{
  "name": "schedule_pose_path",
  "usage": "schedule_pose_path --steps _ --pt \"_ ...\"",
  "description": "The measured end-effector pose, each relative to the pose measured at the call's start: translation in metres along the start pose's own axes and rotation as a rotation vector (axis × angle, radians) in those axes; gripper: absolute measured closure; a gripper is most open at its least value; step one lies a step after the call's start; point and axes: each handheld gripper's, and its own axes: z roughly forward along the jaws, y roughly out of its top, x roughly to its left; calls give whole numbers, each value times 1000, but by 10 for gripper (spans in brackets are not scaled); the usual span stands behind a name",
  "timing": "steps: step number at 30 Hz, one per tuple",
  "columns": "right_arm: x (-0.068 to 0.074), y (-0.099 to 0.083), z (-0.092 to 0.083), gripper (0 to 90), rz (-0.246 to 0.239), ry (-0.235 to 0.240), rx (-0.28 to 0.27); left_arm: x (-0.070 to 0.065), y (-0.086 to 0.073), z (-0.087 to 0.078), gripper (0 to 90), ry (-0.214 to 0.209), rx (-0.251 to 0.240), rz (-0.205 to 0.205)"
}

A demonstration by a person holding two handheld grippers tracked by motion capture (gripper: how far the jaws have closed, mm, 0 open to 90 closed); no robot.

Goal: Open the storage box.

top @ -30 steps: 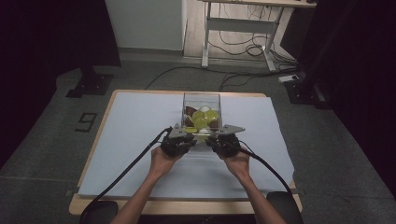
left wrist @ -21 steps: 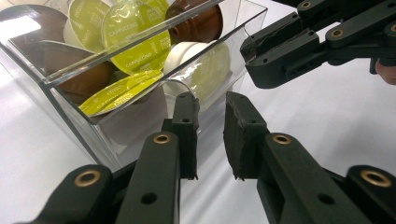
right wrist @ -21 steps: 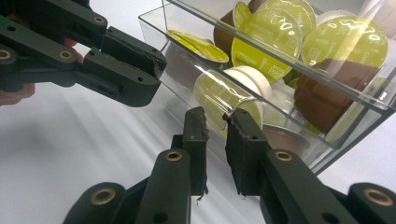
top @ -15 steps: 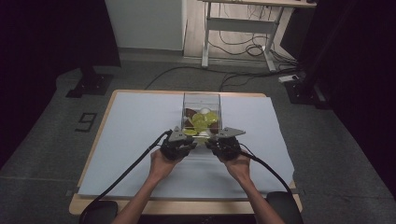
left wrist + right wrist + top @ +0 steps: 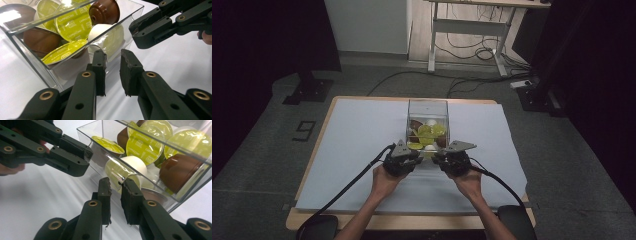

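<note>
A clear plastic box (image 5: 428,103) (image 5: 27,53) (image 5: 192,185) stands mid-table, holding several coffee capsules (image 5: 427,134): green-lidded ones (image 5: 72,23) (image 5: 141,143), brown ones (image 5: 105,11) (image 5: 180,171) and a white one (image 5: 136,163). My left gripper (image 5: 418,155) (image 5: 112,53) and right gripper (image 5: 438,155) (image 5: 116,181) sit side by side at the box's near wall. Their tips are at its lower edge. Each pair of jaws is shut to a narrow slit, with nothing clearly pinched. Each gripper view also shows the other gripper: right gripper (image 5: 133,28), left gripper (image 5: 87,155).
A white sheet (image 5: 357,145) covers the wooden table (image 5: 312,220). Cables (image 5: 347,185) trail from both grippers toward the near edge. Beyond the table are a desk frame (image 5: 472,30), floor cables and dark stands at both sides.
</note>
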Motion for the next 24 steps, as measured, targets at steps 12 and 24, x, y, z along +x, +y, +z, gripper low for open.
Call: schedule_pose_path --steps 12,24 --pt "4 -6 -5 750 22 49 -10 -8 -4 -3 746 -18 1 -3" --pt "9 -10 -10 751 14 57 -9 -15 -7 -7 745 -26 1 -4"
